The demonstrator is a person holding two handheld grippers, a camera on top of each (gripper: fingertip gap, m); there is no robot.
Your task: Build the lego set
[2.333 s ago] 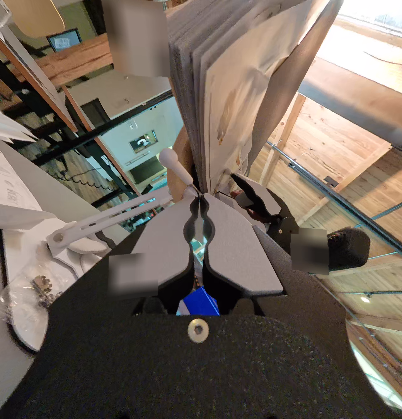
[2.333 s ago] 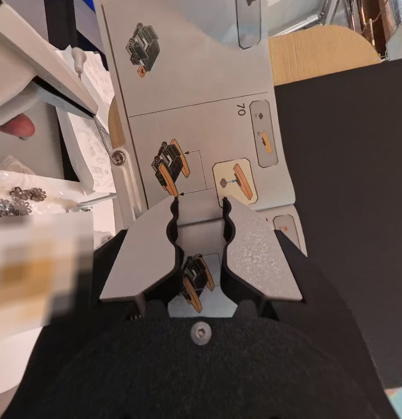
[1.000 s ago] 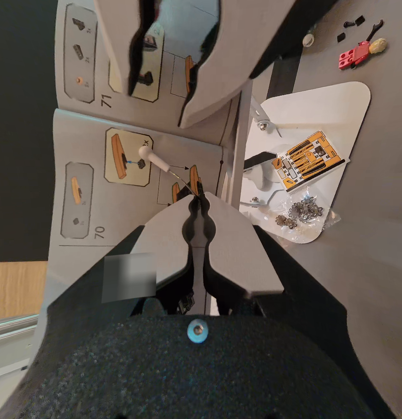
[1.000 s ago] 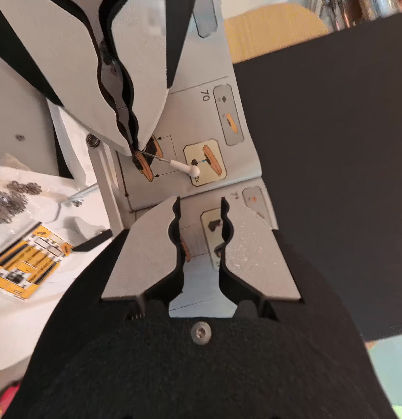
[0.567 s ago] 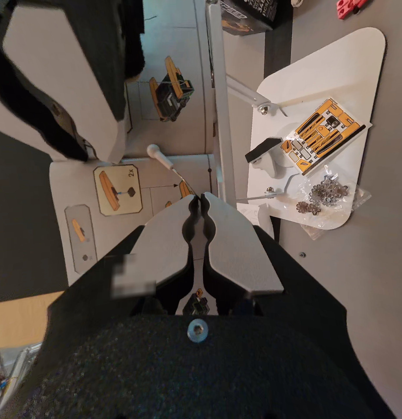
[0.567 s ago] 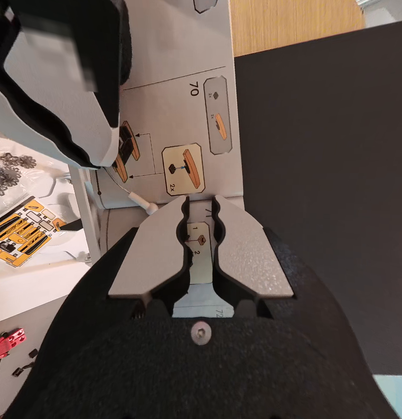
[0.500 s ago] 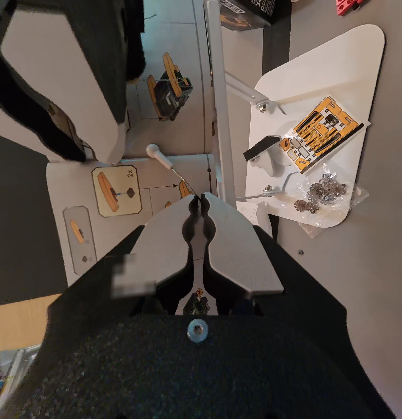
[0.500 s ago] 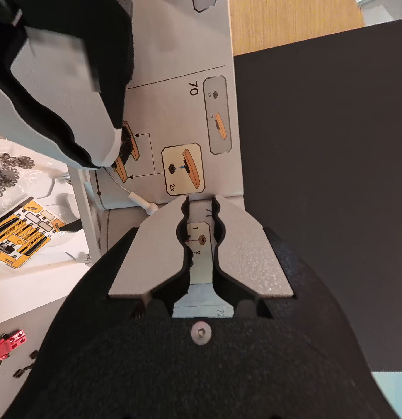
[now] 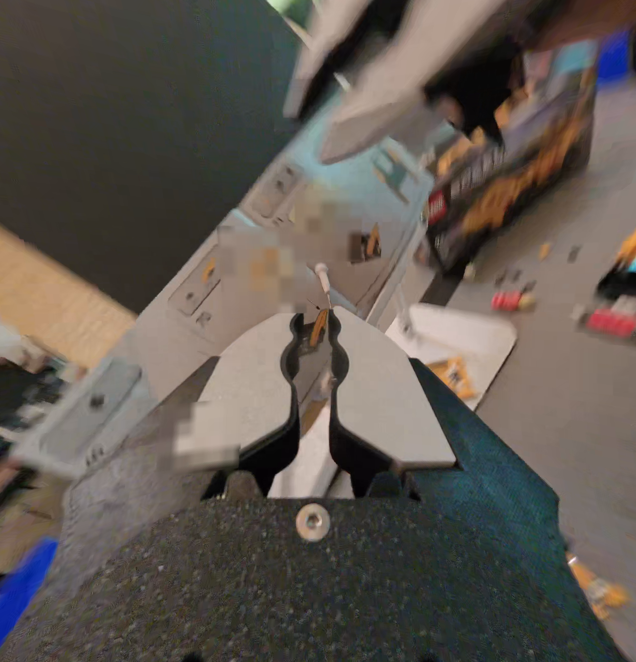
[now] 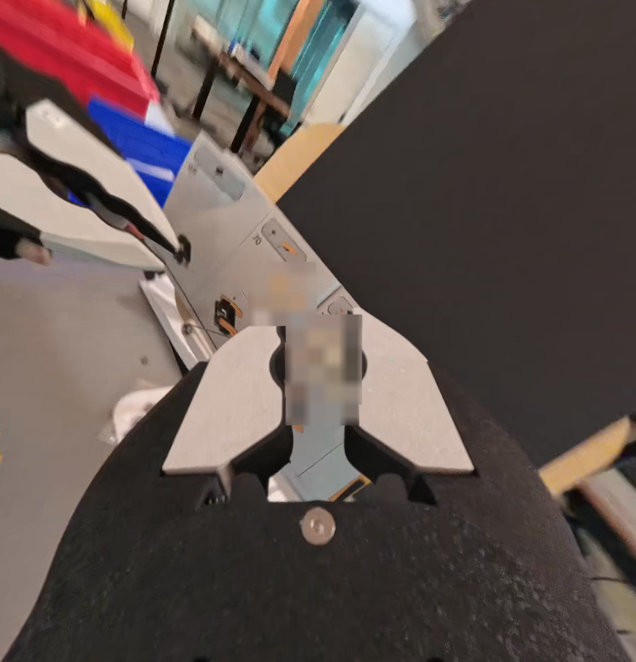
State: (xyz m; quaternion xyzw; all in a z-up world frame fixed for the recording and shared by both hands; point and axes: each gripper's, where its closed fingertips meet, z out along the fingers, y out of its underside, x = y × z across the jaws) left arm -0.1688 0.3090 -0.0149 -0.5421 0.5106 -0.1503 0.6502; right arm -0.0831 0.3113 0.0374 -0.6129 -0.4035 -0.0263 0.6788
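Left wrist view: left tool (image 9: 316,317) slightly apart, white-tipped pin (image 9: 323,277) at its right fingertip.

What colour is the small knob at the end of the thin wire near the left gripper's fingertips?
White. The small knob shows best in the left wrist view, just beyond the left gripper.

Heavy motion blur across both views, backgrounds smeared. Sharp only on near jaws and black mounts. Soft, even indoor light, no hard shadows or glare. Wide-angle stretching at edges. Mosaic patches mid-frame.
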